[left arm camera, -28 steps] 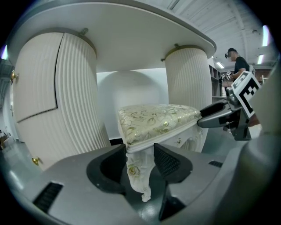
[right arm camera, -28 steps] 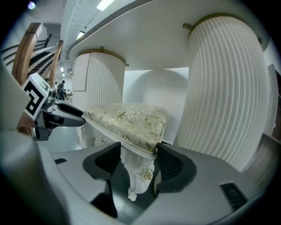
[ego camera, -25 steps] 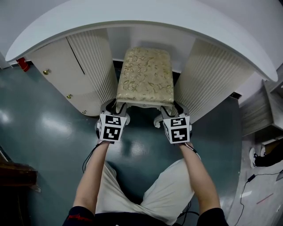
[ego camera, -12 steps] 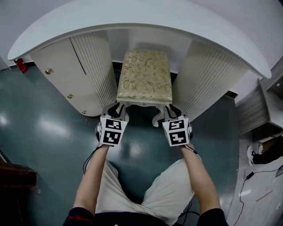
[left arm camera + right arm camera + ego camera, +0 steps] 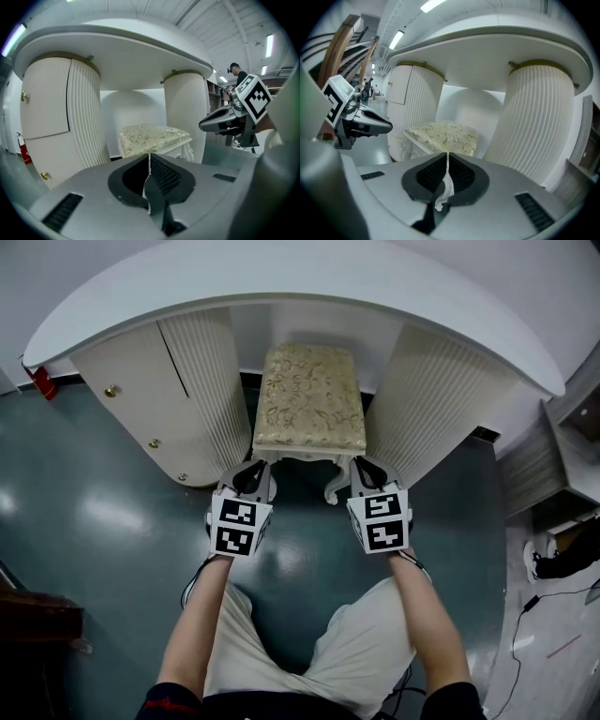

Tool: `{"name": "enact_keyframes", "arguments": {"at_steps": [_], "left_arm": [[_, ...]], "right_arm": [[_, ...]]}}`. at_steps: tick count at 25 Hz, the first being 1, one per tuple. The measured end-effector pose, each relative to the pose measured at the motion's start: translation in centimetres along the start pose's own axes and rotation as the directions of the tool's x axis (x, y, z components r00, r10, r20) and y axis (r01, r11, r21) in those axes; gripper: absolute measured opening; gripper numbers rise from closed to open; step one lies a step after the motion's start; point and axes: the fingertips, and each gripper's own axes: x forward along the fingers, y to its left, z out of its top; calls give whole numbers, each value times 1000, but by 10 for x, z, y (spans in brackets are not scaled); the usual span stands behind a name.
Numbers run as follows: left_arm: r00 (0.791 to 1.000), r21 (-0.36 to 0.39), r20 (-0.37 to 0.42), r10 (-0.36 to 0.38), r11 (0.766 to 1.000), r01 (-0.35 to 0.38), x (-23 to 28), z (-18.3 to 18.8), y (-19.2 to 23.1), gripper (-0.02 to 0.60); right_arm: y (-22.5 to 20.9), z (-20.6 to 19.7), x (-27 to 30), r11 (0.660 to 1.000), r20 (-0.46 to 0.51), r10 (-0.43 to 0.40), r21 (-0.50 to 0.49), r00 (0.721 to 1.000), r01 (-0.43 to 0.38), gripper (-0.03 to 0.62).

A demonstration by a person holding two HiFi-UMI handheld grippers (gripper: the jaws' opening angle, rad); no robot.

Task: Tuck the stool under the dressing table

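The stool [image 5: 311,395] with a gold floral cushion and white carved legs stands in the knee gap of the white dressing table [image 5: 281,277], between its two ribbed pedestals. My left gripper [image 5: 251,468] hangs just off the stool's front left corner, not touching it. Its jaws are closing, tips together, with nothing between them. My right gripper [image 5: 366,468] hangs off the front right corner, jaws likewise closing on nothing. In the left gripper view the stool [image 5: 152,137] lies beyond the closed tips [image 5: 149,154]. The right gripper view shows the stool [image 5: 440,133] the same way.
The left pedestal has a cabinet door with brass knobs [image 5: 111,390]. A red fire extinguisher [image 5: 36,381] stands at the far left. A grey shelf unit [image 5: 562,465] and floor cables [image 5: 525,624] lie at the right. The person's legs are below the grippers on the dark teal floor.
Both grippers have drawn back from the stool's front edge and risen a little. Their jaws have gone from wide open to together. The stool has not moved.
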Motion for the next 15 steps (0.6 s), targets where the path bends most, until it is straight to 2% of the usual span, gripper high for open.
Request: {"name": "enact_keyframes", "arguments": {"at_steps": [7,15], "left_arm": [[996,-38,63,-67,997,70,-34,17,-8,17],[994,-62,86,-71,995,77,-37,31,-6,17]], "right_arm": [[24,29,-29,995,65,50,84,997,-56,17],[29,39,-19,996,94,67,53,993,-73,17]]}}
